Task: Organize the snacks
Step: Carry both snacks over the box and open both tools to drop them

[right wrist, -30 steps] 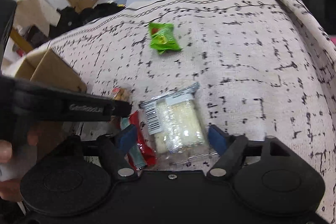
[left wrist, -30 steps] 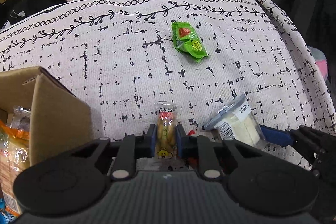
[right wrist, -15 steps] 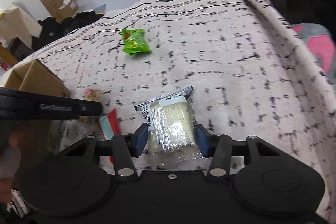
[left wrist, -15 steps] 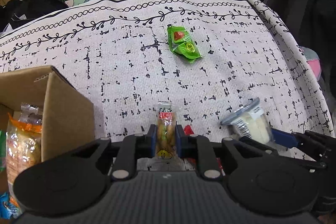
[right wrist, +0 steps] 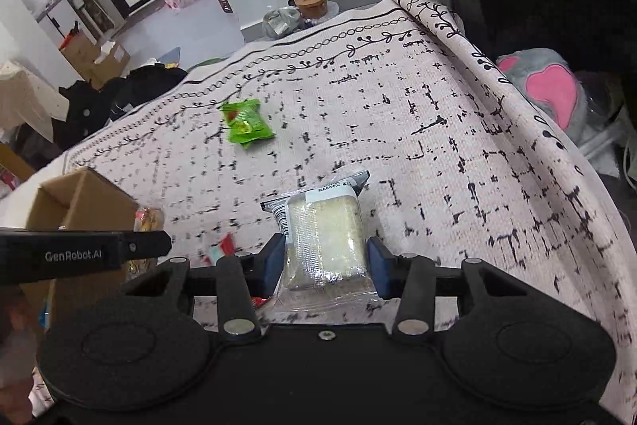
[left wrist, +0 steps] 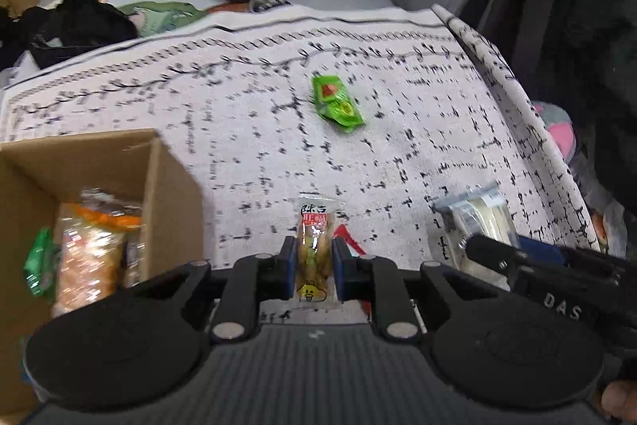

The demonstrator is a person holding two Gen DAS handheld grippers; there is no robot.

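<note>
Holding a snack apiece, both grippers have risen off the patterned white cloth (left wrist: pixel 239 130) compared with a second ago. The left gripper (left wrist: pixel 313 261) has its blue pads clenched on a narrow clear packet of yellowish snack with a red label (left wrist: pixel 314 245), which now hangs above the fabric at the lower centre of the left wrist view. A second ago it sat low against the cloth. In that view the open brown cardboard box (left wrist: pixel 171 186) has slid further into the lower left, so more of its inside shows, with an orange-and-clear bag and a green wrapper already in it. That shift suggests the left gripper is travelling toward the box.

The right gripper (right wrist: pixel 325 261) has closed on a clear-wrapped block of pale sandwich-like food with a barcode label (right wrist: pixel 324 237); a second ago its fingers stood wide on either side of it. The pack now sits pinched between the blue pads at the lower centre of the right wrist view, seemingly lifted clear of the cloth.

Left behind are a bright green crinkled packet (right wrist: pixel 247 124), well apart in the middle of the cloth, and a small red-and-white wrapper (right wrist: pixel 221 249) just beside the left gripper's arm. Two drops into the box look like the next step, with those two still to collect.
</note>
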